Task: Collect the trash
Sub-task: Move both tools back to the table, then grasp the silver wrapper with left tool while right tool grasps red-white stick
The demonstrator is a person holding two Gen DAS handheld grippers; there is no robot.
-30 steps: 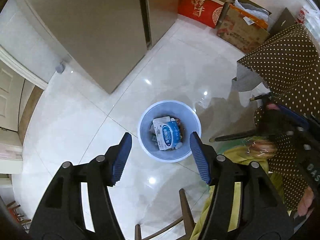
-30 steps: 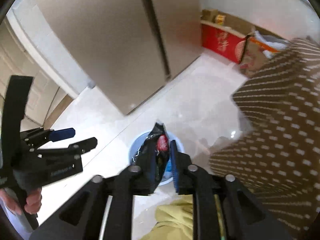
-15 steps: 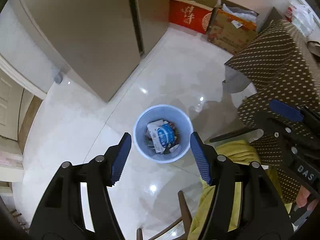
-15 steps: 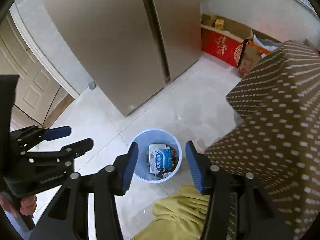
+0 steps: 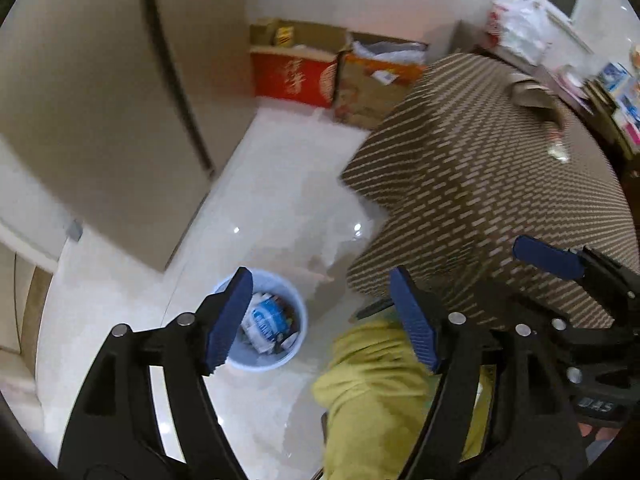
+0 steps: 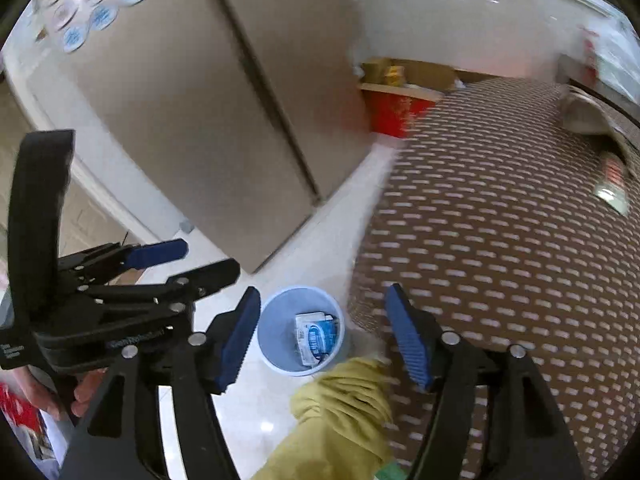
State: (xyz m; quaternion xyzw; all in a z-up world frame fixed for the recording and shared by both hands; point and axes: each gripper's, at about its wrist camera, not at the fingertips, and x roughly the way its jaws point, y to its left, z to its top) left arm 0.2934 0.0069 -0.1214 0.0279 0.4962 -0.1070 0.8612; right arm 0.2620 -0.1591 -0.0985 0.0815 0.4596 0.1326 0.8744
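Observation:
A pale blue bin (image 5: 298, 330) (image 6: 276, 344) stands on the white floor beside the table. In it lie a white and blue packet (image 5: 264, 318) (image 6: 316, 336) and darker wrappers. My left gripper (image 5: 320, 320) hangs high above the bin, its jaws opening with nothing between them. My right gripper (image 6: 323, 336) is also above the bin, jaws opening and empty. Its blue pad (image 5: 548, 258) shows at the right of the left wrist view. On the table lie a crumpled brown piece (image 5: 532, 94) and a small blurred scrap (image 5: 556, 152).
A table under a brown dotted cloth (image 5: 480, 180) (image 6: 500, 240) fills the right side. A yellow-green cloth (image 5: 372, 380) lies below my fingers. A tall beige fridge (image 5: 100, 120) stands left; a red carton (image 5: 294, 78) and a brown carton (image 5: 372, 88) sit by the far wall.
My right gripper opened and the black snack bag it held is gone from its jaws. Both grippers rose and swung right, so the bin looks smaller and more tabletop shows.

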